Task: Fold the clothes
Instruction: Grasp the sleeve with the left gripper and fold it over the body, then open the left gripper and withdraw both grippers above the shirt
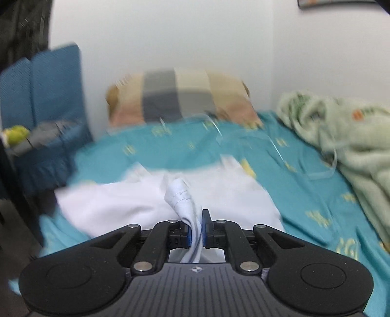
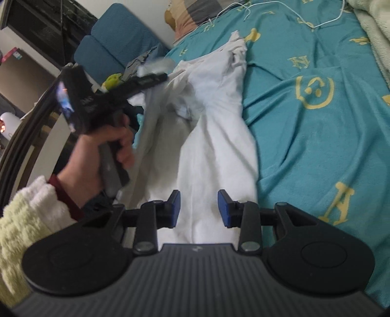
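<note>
Left gripper (image 1: 196, 231) was clenched on a bunched hem of the white cotton garment (image 2: 214, 136) lying on the teal patterned bed sheet (image 2: 316, 146). Right gripper (image 2: 198, 208) hovered released above it. Judgement: carry the hem across evenly, keeping the fabric taut.

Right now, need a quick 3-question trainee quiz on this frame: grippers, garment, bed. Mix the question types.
1. True or false: the left gripper is shut on a bunched edge of the white garment.
2. The right gripper is: A) shut on the pillow, B) open over the white garment, C) holding the white cable.
3. Fill in: the white cable lies on the teal ____.

Key
1. True: in the left wrist view, fabric is pinched between the blue pads.
2. B: its jaws stand apart with white cloth showing between them; whether they touch it cannot be told.
3. Bedsheet, near the checked pillow and pale green blanket.
</note>
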The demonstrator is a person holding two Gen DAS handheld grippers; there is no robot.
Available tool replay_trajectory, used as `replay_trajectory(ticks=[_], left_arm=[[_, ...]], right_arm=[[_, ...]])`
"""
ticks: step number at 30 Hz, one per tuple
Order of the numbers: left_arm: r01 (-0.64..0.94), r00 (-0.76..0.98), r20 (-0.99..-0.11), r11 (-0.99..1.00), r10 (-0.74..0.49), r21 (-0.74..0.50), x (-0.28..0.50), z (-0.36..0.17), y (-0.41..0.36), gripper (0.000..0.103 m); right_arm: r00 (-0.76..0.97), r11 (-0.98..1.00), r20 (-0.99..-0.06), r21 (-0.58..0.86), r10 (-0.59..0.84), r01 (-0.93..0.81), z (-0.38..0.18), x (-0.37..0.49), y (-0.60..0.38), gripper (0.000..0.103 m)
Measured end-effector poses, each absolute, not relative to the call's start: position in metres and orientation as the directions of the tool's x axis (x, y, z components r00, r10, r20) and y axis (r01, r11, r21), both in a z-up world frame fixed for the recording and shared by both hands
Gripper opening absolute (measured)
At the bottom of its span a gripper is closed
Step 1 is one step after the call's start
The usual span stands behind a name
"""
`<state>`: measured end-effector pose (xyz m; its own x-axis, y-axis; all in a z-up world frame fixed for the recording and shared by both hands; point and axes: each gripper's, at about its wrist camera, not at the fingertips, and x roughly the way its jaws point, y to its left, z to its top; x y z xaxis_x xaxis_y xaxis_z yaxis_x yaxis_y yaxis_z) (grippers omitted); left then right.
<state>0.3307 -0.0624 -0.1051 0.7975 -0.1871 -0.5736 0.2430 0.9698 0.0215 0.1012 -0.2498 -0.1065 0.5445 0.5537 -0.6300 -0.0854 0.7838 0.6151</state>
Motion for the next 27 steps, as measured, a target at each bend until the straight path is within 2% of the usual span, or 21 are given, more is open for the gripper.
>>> replay_trajectory(ticks=[1, 3, 8, 16, 23, 25, 27], left_arm=[[0.249, 0.782, -0.593, 0.968, -0.192, 0.014, 0.331, -0.114, -0.067, 0.017], [0.259, 0.757, -0.622, 0.966, -0.200, 0.003, 0.329, -0.128, -0.071, 0.029], [0.271, 0.743, -0.634, 0.963, -0.215, -0.009, 0.297, -0.122, -0.061, 0.044], [0.236, 0.723, -0.675, 0.971, -0.149, 0.038, 0.204, -0.078, -0.032, 0.045], [0.162, 0.709, -0.702, 0.984, -0.064, 0.075, 0.153, -0.067, -0.010, 0.049], [0.149, 0.695, -0.717, 0.986, -0.052, 0.073, 0.153, -0.073, -0.003, 0.049], [0.158, 0.683, -0.728, 0.985, -0.061, 0.066, 0.156, -0.079, 0.003, 0.049]], right_arm=[[0.548, 0.782, -0.628, 0.618, 0.553, -0.081, -0.108, 0.102, -0.252, 0.037], [0.553, 0.783, -0.630, 0.618, 0.546, -0.069, -0.111, 0.104, -0.256, 0.037], [0.570, 0.778, -0.619, 0.626, 0.540, -0.058, -0.114, 0.111, -0.261, 0.037], [0.633, 0.761, -0.542, 0.638, 0.552, -0.118, -0.093, 0.117, -0.259, 0.037], [0.629, 0.723, -0.501, 0.676, 0.594, -0.144, -0.081, 0.214, -0.233, 0.038], [0.622, 0.743, -0.518, 0.650, 0.587, -0.159, -0.087, 0.250, -0.218, 0.042], [0.616, 0.762, -0.534, 0.624, 0.579, -0.175, -0.094, 0.287, -0.204, 0.055]])
